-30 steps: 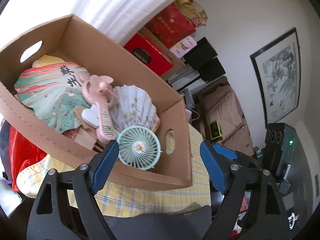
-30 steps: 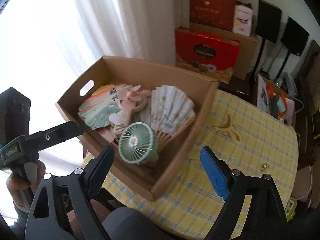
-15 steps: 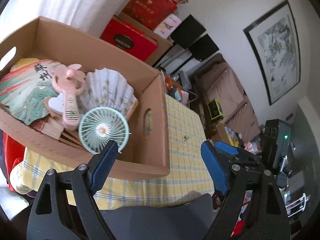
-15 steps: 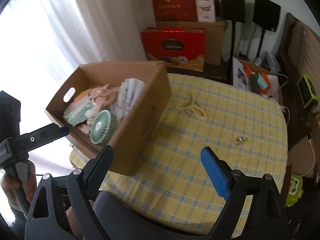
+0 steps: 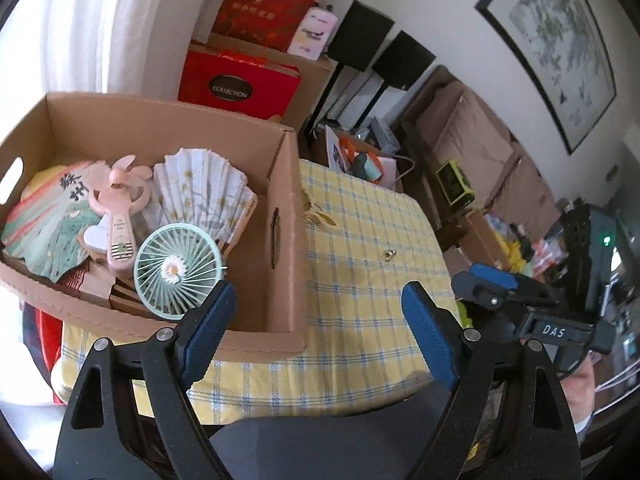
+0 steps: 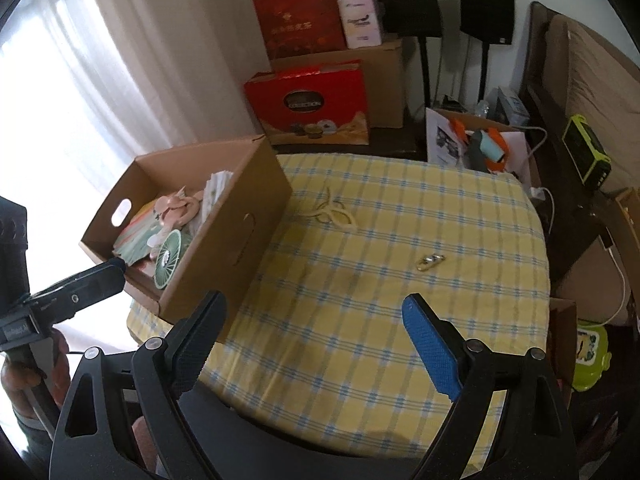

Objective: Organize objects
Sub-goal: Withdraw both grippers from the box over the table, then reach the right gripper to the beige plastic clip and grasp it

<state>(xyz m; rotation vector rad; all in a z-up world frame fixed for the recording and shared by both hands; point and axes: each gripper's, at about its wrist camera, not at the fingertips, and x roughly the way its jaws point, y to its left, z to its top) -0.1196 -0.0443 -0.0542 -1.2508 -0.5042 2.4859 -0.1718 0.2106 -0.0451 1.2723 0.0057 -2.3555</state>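
Observation:
A brown cardboard box (image 5: 286, 216) (image 6: 236, 220) stands on the left end of the yellow checked table (image 5: 360, 248) (image 6: 400, 240). It holds a mint round fan (image 5: 178, 270) (image 6: 168, 258), a pink handheld fan (image 5: 120, 216) (image 6: 176, 208), a white folding fan (image 5: 204, 196) and a painted flat fan (image 5: 48, 224). A cream loop-shaped piece (image 6: 334, 212) and a small metal clip (image 6: 430, 261) (image 5: 389, 255) lie on the cloth. My left gripper (image 5: 316, 330) is open and empty in front of the box. My right gripper (image 6: 316, 340) is open and empty above the table's near edge.
Red gift boxes (image 6: 310, 106) and cartons are stacked behind the table beside a white curtain (image 6: 120, 60). Two black speakers on stands (image 6: 486, 10), an open bag of items (image 6: 476, 144) and a brown sofa (image 5: 480, 148) stand to the right.
Both grippers have drawn back and swung right from over the box. The box now sits left in both views and more of the table shows. Both stay open.

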